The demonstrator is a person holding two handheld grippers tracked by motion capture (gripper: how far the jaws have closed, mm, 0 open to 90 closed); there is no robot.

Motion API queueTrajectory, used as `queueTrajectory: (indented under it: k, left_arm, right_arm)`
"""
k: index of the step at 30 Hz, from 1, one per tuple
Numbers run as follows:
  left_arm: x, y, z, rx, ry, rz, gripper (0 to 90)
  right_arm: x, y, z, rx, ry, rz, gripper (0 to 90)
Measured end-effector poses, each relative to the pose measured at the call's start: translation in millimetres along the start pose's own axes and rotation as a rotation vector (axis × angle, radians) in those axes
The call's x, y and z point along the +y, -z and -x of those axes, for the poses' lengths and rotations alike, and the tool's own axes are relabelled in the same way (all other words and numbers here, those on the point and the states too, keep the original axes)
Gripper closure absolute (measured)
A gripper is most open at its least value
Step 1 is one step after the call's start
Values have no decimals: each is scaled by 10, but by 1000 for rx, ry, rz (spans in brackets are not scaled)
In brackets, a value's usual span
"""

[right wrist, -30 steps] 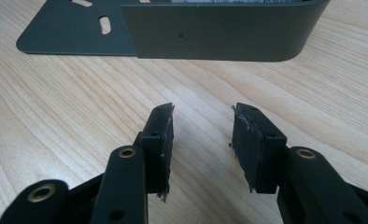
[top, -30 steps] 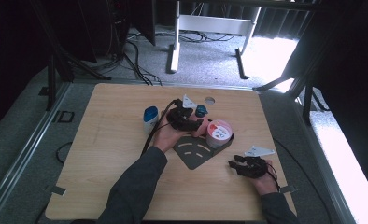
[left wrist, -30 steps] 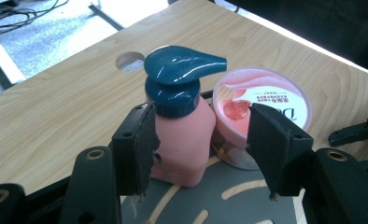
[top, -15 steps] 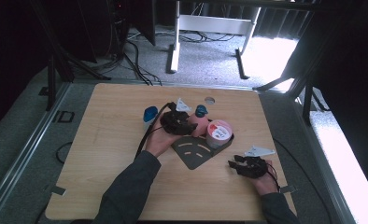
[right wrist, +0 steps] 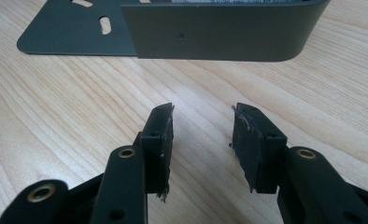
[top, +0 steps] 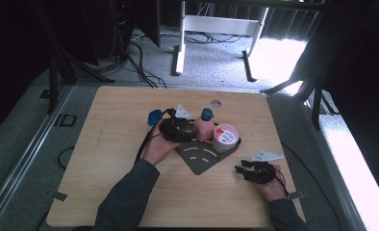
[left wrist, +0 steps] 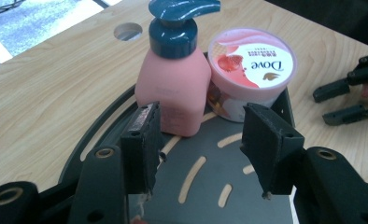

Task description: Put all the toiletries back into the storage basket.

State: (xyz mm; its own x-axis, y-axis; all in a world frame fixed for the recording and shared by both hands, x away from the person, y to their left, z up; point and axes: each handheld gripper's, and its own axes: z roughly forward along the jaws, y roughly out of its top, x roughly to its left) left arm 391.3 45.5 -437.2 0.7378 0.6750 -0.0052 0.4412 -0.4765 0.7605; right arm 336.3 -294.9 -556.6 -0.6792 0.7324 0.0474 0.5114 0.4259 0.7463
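Being top-heavy and smooth, the pump bottle (left wrist: 173, 88) should be gripped at mid-body by the open, empty left tool (left wrist: 201, 149).

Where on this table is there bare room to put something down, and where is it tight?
Bare wood lies on the table's left side, beside the left gripper, and along the far edge around the round hole. It is crowded at the middle: the pink pump bottle and the Dove tub stand touching on the dark corner rack. The right gripper rests open near its front corner.
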Motion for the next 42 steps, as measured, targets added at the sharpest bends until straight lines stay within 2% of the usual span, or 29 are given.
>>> queueTrajectory:
  k: [23,30,34,42]
  left_arm:
    - [-171,263,-88,-6,-20,-48,474]
    - [-223,337,-146,-13,-20,-66,485]
    - [-257,372,-190,-3,-17,-76,490]
    - [-291,418,-221,-9,-38,-93,491]
  right_arm:
    - [1,-1,-2,-1,1,0,578]
    - [1,-1,-2,-1,2,0,577]
    - [1,0,-4,-2,1,-1,577]
    - [1,0,-4,-1,1,-1,577]
